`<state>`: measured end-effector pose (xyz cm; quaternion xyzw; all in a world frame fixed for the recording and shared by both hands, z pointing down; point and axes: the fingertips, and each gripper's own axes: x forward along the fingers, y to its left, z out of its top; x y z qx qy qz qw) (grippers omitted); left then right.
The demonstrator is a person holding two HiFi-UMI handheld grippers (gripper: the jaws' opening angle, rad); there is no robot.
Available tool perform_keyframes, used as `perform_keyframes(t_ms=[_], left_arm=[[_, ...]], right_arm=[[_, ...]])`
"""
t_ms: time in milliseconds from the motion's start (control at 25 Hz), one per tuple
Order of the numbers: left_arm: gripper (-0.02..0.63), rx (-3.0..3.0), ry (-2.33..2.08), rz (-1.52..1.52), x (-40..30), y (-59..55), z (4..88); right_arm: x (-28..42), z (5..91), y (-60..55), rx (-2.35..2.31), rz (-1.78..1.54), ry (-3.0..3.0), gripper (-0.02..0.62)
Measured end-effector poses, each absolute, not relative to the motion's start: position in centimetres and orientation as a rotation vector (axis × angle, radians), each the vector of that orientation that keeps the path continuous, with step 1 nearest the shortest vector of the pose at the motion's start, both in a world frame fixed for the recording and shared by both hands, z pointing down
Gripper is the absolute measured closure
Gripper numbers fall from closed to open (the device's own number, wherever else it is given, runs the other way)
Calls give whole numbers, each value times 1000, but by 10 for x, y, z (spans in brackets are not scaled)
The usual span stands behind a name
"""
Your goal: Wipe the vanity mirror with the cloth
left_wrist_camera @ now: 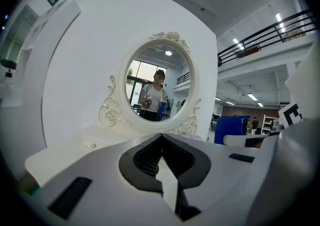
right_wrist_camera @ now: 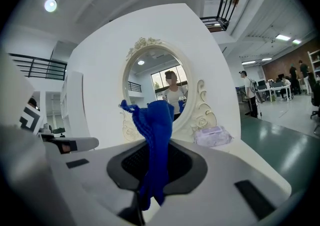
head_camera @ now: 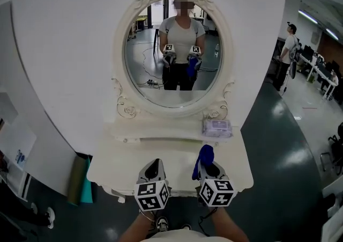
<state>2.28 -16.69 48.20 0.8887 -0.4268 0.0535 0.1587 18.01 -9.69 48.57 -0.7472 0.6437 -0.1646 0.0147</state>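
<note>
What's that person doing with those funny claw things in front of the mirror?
A person stands at a white vanity table, holding a gripper in each hand. The right gripper is clamped on a blue cloth. The left gripper is shut and empty. Both sit near the table's front edge, apart from the oval mirror, so nothing is wiping the glass yet.

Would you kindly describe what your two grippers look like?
The left gripper and right gripper match: white moulded shells, dark grey ribbed pads inside the jaws, and a white cube with black square markers at the rear. No cables or sleeves show.
</note>
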Motion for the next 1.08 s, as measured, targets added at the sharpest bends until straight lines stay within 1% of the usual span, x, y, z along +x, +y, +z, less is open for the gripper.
perform_keyframes(t_ms=[1080], left_arm=[[603,2515,-1193,146,24,-195,492]], right_arm=[[181,483,-116,-2399,-466,1995,531]])
